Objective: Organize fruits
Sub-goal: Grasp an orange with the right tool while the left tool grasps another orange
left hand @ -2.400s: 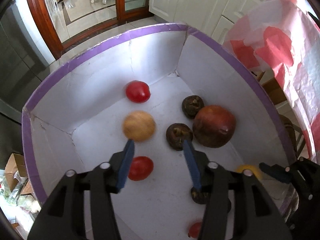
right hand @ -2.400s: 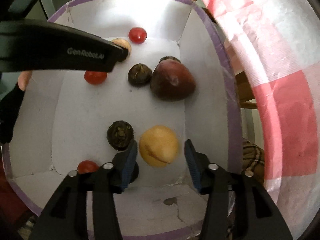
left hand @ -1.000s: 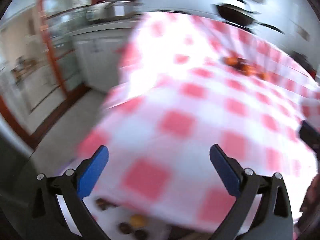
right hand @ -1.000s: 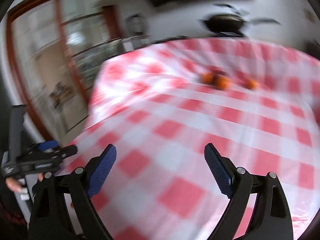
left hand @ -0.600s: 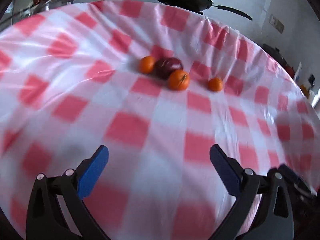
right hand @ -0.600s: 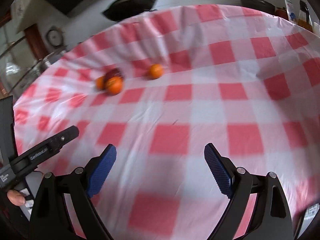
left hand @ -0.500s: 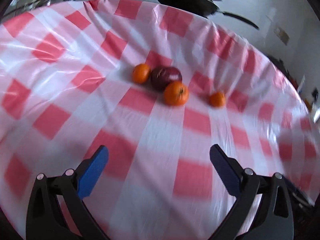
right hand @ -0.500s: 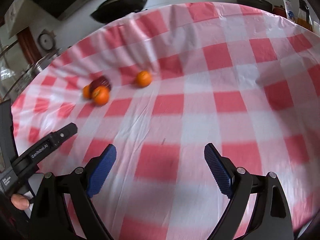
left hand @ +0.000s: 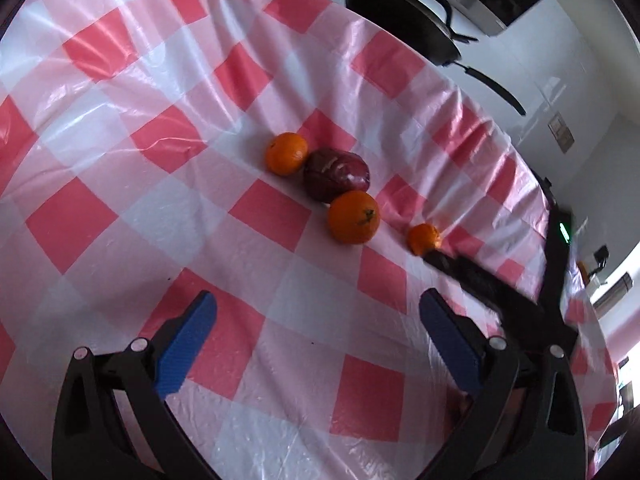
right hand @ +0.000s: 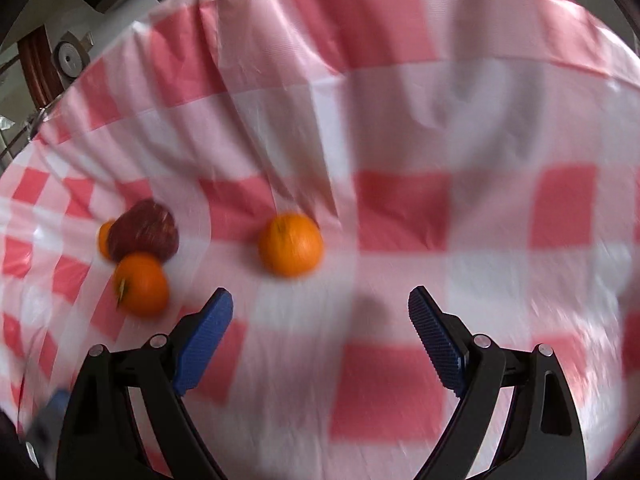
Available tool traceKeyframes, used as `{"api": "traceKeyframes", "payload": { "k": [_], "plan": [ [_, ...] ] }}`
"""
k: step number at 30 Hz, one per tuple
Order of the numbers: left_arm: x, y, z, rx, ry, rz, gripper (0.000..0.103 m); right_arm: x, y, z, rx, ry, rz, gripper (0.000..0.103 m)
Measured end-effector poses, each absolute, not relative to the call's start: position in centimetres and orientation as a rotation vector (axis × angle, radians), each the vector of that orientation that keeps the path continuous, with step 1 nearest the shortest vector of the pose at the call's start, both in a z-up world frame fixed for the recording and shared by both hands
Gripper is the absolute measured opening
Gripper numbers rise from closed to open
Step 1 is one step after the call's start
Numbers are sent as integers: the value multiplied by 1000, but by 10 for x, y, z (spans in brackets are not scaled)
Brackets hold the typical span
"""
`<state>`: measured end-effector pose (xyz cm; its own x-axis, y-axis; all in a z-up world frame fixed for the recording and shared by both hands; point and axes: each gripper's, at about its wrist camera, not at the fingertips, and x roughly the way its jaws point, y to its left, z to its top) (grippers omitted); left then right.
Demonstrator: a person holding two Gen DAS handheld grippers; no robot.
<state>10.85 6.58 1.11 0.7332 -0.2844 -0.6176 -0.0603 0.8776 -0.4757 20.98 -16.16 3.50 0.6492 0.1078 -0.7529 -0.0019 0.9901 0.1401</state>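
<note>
Right gripper (right hand: 320, 336) & left gripper (left hand: 316, 340): jaws spread, empty. Lone orange (right hand: 290, 245) looks firm, round, prob. rolls on slick tablecloth (right hand: 400, 128); pinch across widest pt.

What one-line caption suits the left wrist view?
Open left gripper hovers over a checked tablecloth near three oranges and a dark red fruit.

home kitchen, black frying pan (left hand: 404, 20) by white wall, red-checked plastic tablecloth (left hand: 120, 160), wall switch (left hand: 561, 139)
</note>
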Motion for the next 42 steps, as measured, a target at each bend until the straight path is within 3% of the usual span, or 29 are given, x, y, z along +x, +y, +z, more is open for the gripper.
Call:
{"api": "traceKeyframes", "payload": {
  "k": [3,4,6,7,8,12,19,30,33,35,36,42],
  "plan": [
    [107,65,14,-467,751,-158,101,233,-148,31,100,886,53,86],
    [107,64,14,-460,753,-167,101,240,-144,29,75,900,47,80],
    [108,63,13,-452,759,-187,101,245,-142,27,66,909,42,65],
    [108,63,13,-451,765,-199,101,245,-144,27,77,901,42,47],
    [109,62,13,-452,770,-209,101,243,-146,28,83,894,60,37],
    [107,67,11,-477,771,-204,101,216,-162,28,132,888,86,38],
    [112,60,10,-441,798,-163,101,176,-233,22,541,762,110,38],
    [203,8,12,-259,880,-35,100,180,-224,29,536,722,121,39],
    [222,-1,9,-188,908,10,88,178,-223,31,532,721,126,39],
    [226,-5,7,-133,903,33,66,176,-225,30,530,726,128,39],
    [224,-6,7,-115,892,22,47,176,-225,30,528,728,131,39],
    [177,10,11,-162,833,-15,44,177,-224,28,529,732,133,39]
  ]
}}
